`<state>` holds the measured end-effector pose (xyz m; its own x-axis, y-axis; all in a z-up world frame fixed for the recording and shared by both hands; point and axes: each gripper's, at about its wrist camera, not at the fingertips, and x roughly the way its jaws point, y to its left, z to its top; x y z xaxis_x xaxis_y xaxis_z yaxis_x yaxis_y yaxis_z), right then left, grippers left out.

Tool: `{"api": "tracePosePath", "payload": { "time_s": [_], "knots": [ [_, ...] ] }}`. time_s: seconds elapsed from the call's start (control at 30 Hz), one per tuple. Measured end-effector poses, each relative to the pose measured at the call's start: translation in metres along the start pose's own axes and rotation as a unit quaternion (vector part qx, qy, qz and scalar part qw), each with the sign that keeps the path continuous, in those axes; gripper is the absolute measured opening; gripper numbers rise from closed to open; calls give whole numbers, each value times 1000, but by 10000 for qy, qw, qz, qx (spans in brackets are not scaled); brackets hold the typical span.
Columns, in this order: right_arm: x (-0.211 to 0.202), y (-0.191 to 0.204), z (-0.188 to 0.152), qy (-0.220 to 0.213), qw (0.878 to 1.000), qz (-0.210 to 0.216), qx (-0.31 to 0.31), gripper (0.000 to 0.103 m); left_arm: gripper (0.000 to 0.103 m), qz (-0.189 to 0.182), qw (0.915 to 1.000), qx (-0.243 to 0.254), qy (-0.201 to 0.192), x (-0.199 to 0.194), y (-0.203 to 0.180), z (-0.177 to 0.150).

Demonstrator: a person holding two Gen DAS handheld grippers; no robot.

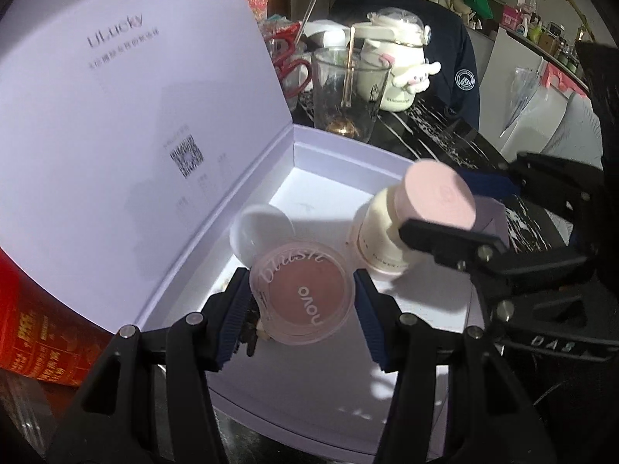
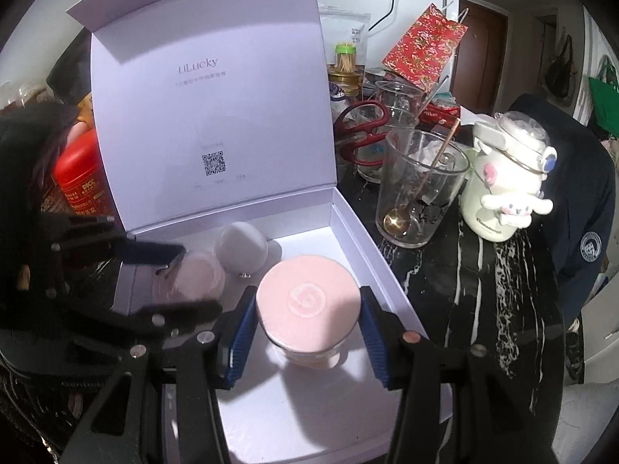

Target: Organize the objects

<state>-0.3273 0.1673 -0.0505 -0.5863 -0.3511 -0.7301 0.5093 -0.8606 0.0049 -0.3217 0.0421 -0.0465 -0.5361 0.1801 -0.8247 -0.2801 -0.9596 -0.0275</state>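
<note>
A white box [image 1: 348, 150] [image 2: 371, 247] lies open, its lid [image 1: 135, 116] [image 2: 209, 116] standing up behind it. Over the box floor my left gripper [image 1: 300, 297] [image 2: 174, 280] is shut on a round pink blush compact [image 1: 305, 294] [image 2: 193, 276] with a clear lid. To its right, my right gripper [image 2: 307, 309] [image 1: 452, 208] is shut on a cream jar with a pink cap [image 2: 307, 297] [image 1: 437, 197], also above the box floor. A white round puff [image 1: 259, 228] [image 2: 241, 247] rests inside the box near the lid hinge.
On the black marble table [image 2: 483, 270], right of the box, stand a glass with a gold spoon [image 2: 418, 189] [image 1: 348, 92] and a white bottle with a plush dog [image 2: 503, 185] [image 1: 390, 65]. Red scissors [image 2: 363, 131] lie behind. A red tin [image 2: 77, 178] stands left of the box.
</note>
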Motion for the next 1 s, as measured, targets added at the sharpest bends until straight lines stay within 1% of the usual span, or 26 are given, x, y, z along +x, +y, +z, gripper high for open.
{"api": "tracePosePath", "payload": {
  "time_s": [0.07, 0.13, 0.23, 0.37, 0.5, 1.0],
  "knots": [
    [1, -1, 2, 4, 10000, 30, -8, 52, 52, -164, 9998, -61, 126, 4, 1, -3],
    [3, -1, 2, 18, 10000, 31, -3, 52, 52, -198, 9997, -57, 156, 6, -1, -4],
    [6, -2, 2, 62, 10000, 34, 5, 52, 52, -162, 9996, 34, 227, 9, -6, -7],
    [10, -3, 1, 127, 9999, 38, 39, 52, 52, -5, 9996, 111, 240, 8, -12, -11],
    [11, -4, 0, 123, 9999, 45, 40, 52, 52, -56, 9996, 104, 244, 7, -13, -12],
    [14, -3, -1, 186, 9998, 1, 80, 53, 52, -12, 9997, 35, 222, 9, -10, -10]
  ]
}}
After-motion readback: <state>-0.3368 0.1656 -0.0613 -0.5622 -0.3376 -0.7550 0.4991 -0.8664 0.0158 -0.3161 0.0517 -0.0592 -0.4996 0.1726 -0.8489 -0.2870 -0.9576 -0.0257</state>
